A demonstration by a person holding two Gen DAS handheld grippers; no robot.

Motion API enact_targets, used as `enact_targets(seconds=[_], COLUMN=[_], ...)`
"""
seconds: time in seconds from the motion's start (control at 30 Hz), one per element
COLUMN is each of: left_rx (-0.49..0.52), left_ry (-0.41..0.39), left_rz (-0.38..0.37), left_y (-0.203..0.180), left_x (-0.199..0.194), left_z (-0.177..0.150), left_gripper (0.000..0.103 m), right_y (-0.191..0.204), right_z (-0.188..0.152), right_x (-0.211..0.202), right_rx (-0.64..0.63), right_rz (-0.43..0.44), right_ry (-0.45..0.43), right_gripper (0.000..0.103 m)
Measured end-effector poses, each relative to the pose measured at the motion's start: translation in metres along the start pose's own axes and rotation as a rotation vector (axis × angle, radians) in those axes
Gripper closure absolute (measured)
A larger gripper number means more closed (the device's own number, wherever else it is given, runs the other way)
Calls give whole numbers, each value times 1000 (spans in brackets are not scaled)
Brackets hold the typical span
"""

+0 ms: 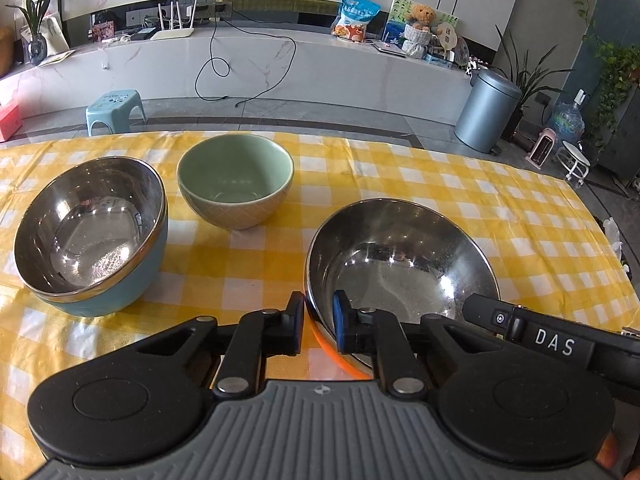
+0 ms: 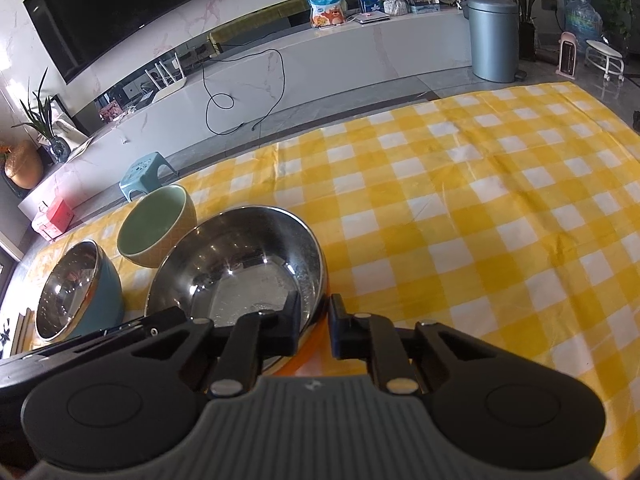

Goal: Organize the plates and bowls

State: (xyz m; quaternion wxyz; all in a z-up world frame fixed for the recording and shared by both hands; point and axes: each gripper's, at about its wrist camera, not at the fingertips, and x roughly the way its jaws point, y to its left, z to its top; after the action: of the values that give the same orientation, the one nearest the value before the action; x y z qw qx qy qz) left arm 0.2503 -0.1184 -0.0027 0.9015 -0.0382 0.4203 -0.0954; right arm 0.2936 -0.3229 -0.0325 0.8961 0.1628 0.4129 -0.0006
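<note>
Gripping near rim of steel bowl (image 1: 400, 256) with left gripper (image 1: 318, 320) and right gripper (image 2: 314, 324), jaws narrowed onto wall. Sitting on counter (image 2: 480, 200); green bowl (image 1: 236, 180), blue-sided bowl (image 1: 92, 236) crowding left; leaving right side open.

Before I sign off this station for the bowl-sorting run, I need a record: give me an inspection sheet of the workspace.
Surface: yellow checked tablecloth, creased.
Job's things: orange-walled steel bowl nearest; blue-walled steel bowl and green ceramic bowl standing apart beyond. No plates seen.
Clutter: nothing seen on the cloth.
Grippers: left gripper and right gripper each shut on the orange-walled bowl's near rim, one finger inside, one outside.
Cables: black cable hanging down the TV bench, off the table.
Surroundings: grey bin, blue stool, plants, TV.
</note>
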Motion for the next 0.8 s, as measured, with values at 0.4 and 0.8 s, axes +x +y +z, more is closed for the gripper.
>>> enact_targets(seconds=[0.4,0.8], left_rx=[-39,-109], left_ry=[-23,-20], left_rz=[-6,-18], left_y=[2,17], left_x=[-48,-108], left_z=[-18,-64], left_gripper=[88,88], right_y=[-3,-6], right_z=[-20,-67], right_x=[-34,-92], right_rx=[14,39], right_rz=[39,126], right_ry=[10,20], right_gripper=[93,94])
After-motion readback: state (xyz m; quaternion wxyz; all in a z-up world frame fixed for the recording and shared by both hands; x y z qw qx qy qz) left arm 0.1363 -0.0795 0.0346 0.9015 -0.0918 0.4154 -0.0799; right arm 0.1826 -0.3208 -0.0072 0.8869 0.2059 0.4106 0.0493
